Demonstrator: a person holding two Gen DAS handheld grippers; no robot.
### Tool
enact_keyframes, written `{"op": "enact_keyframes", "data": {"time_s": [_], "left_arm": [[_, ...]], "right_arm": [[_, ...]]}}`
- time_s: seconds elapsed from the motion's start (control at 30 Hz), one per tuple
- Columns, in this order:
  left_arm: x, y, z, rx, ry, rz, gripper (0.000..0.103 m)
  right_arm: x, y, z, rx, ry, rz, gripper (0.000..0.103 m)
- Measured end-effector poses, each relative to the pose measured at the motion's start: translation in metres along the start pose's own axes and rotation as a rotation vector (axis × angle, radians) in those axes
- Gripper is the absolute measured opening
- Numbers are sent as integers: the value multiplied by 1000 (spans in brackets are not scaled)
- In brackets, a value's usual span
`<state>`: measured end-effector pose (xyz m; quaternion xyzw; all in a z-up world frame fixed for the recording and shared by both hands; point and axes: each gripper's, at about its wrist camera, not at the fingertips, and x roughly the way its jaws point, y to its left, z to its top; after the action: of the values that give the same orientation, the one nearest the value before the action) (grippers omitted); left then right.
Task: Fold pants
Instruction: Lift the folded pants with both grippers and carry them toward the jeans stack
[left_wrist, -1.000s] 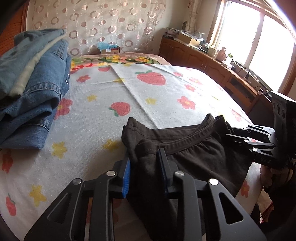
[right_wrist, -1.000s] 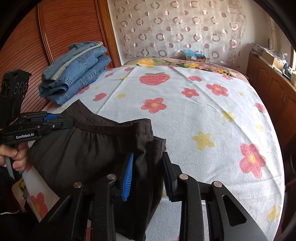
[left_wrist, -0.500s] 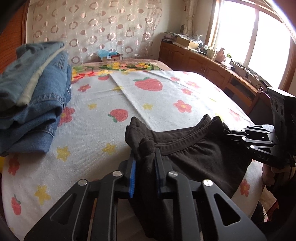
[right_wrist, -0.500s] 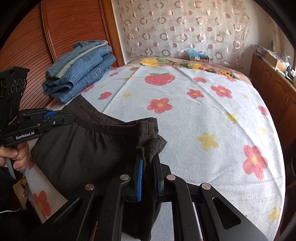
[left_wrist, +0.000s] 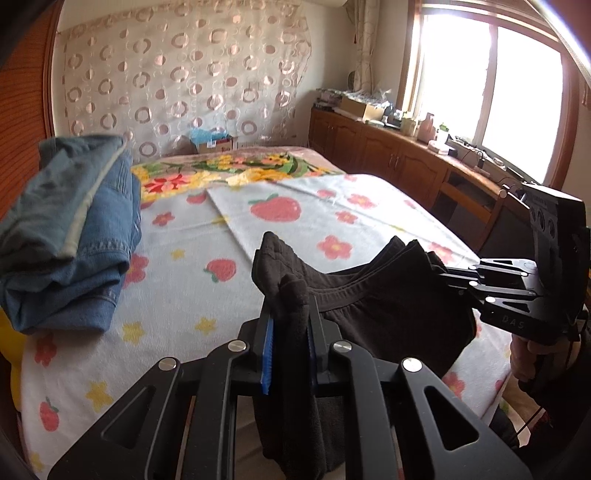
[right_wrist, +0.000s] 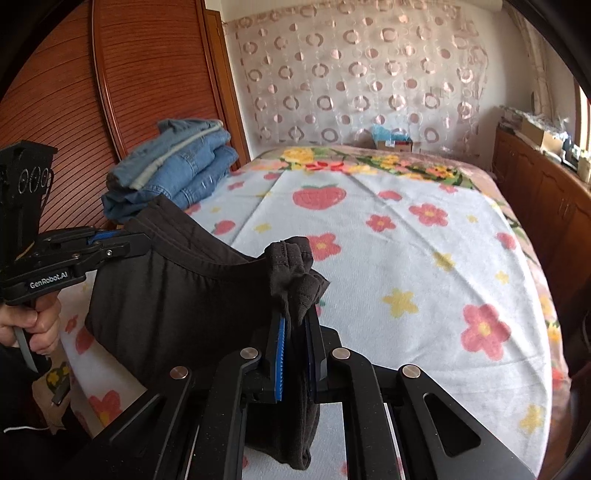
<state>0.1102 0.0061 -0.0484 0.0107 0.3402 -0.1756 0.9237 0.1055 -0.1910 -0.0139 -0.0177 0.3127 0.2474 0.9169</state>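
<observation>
The dark brown pants (left_wrist: 388, 295) hang by their waistband between my two grippers, lifted above the near edge of the bed. My left gripper (left_wrist: 290, 321) is shut on the left end of the waistband. My right gripper (right_wrist: 297, 325) is shut on the right end. In the right wrist view the pants (right_wrist: 173, 295) sag between the left gripper (right_wrist: 122, 245) and my own jaws. In the left wrist view the right gripper (left_wrist: 443, 275) shows at the far end of the waistband. The legs hang out of sight below.
The bed (right_wrist: 406, 240) has a white cover with strawberries and flowers. A stack of folded blue jeans (left_wrist: 70, 236) lies at its left side, near the wooden headboard panel (right_wrist: 147, 74). A wooden cabinet (left_wrist: 406, 158) under the window runs along the right.
Both grippers closed on the waistband ends, then lifted the pants up off the bed. The waistband now hangs stretched between them.
</observation>
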Motion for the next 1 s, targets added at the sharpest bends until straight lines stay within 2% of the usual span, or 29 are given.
{"op": "enact_keyframes", "data": {"time_s": [0.47, 0.8, 1.0], "left_arm": [[-29, -15, 34, 46, -105, 16, 16], [-26, -4, 52, 47, -117, 44, 16], [-31, 7, 66, 33, -134, 62, 15]], "right_arm": [[-22, 8, 20, -47, -106, -33, 9], [-11, 9, 33, -93, -127, -34, 9], [-10, 8, 55, -115, -151, -23, 9]]}}
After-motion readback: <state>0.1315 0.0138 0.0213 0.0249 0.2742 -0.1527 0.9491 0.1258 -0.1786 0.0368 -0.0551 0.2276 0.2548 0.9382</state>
